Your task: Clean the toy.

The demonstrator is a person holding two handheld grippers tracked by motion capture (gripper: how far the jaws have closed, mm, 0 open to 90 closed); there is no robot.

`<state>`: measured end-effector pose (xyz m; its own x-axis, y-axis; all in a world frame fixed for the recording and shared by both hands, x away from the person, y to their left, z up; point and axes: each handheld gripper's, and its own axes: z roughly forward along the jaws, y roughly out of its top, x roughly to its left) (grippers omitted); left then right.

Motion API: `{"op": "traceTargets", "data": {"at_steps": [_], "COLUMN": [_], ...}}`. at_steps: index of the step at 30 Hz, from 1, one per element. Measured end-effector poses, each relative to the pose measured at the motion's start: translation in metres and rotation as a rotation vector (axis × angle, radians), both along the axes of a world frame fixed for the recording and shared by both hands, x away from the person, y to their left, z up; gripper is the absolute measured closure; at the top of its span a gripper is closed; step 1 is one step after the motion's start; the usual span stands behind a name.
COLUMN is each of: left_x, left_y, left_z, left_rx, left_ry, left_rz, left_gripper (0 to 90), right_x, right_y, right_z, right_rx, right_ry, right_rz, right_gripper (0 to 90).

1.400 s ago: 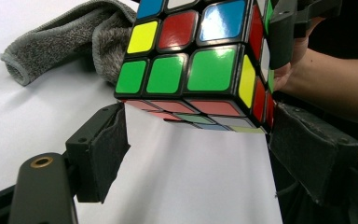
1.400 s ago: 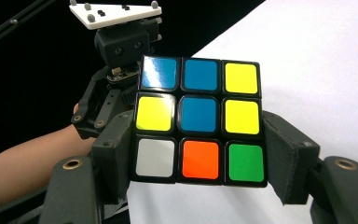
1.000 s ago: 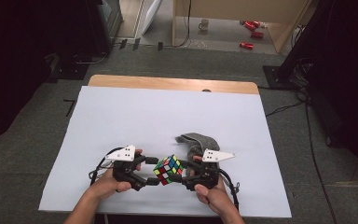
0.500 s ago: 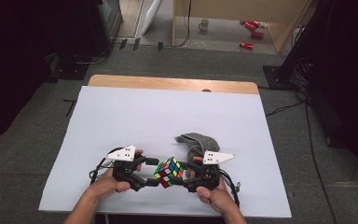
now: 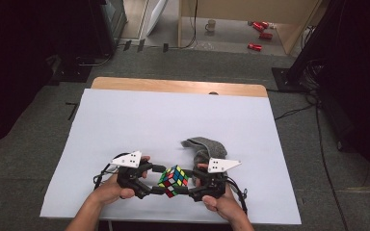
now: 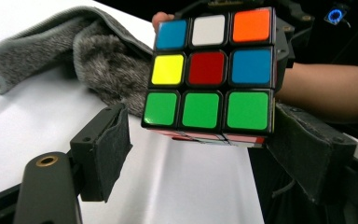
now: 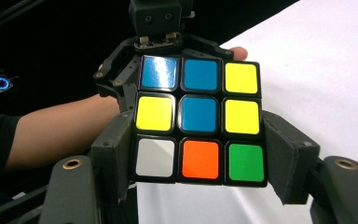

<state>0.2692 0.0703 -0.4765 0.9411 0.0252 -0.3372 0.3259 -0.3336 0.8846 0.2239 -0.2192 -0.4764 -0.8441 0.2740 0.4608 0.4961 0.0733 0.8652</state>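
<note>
A scrambled Rubik's cube hangs just above the white table sheet near its front edge, between the two hand-held grippers. My right gripper is shut on it; in the right gripper view both pads press the sides of the cube at its lowest row. My left gripper faces the cube from the other side with its jaws spread. Its left pad stands apart from the cube, and its right pad lies beside the lower right corner.
A crumpled grey cloth lies on the sheet just behind the right gripper and shows as grey cloth in the left gripper view. The table's wooden back edge runs along the far side. Dark floor surrounds the table.
</note>
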Motion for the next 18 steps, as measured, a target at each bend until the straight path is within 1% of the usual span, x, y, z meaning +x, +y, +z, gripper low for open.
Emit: {"op": "traceTargets", "data": {"at_steps": [5, 9, 12, 13, 16, 18], "left_x": [0.0006, 0.0012, 0.0014, 0.0016, 0.0015, 0.0012], "left_y": [0.0014, 0.0008, -0.0003, -0.0005, -0.0005, -0.0004], "left_z": [0.0003, -0.0004, -0.0015, -0.0016, -0.0015, -0.0012], "left_rx": [-0.015, -0.015, -0.015, -0.020, -0.027, -0.031], "left_ry": [0.010, 0.020, 0.028, 0.032, 0.032, 0.025], "left_rz": [-0.006, -0.016, -0.022, -0.022, -0.026, -0.023], "left_gripper": [24.3, 25.2, 25.3, 25.7, 29.1, 29.3], "right_x": [0.0003, -0.0003, -0.0008, -0.0007, -0.0003, -0.0002], "right_y": [-0.0003, -0.0002, 0.0002, 0.0003, 0.0007, 0.0008], "right_z": [0.0005, 0.0013, 0.0023, 0.0025, 0.0024, 0.0023], "right_rx": [0.002, -0.001, -0.007, -0.009, -0.014, -0.014], "right_ry": [-0.007, -0.009, -0.021, -0.022, -0.024, -0.024], "right_rz": [0.003, 0.003, 0.004, 0.005, 0.004, 0.005], "right_gripper": [34.5, 34.5, 34.5, 34.5, 34.5, 34.5]}}
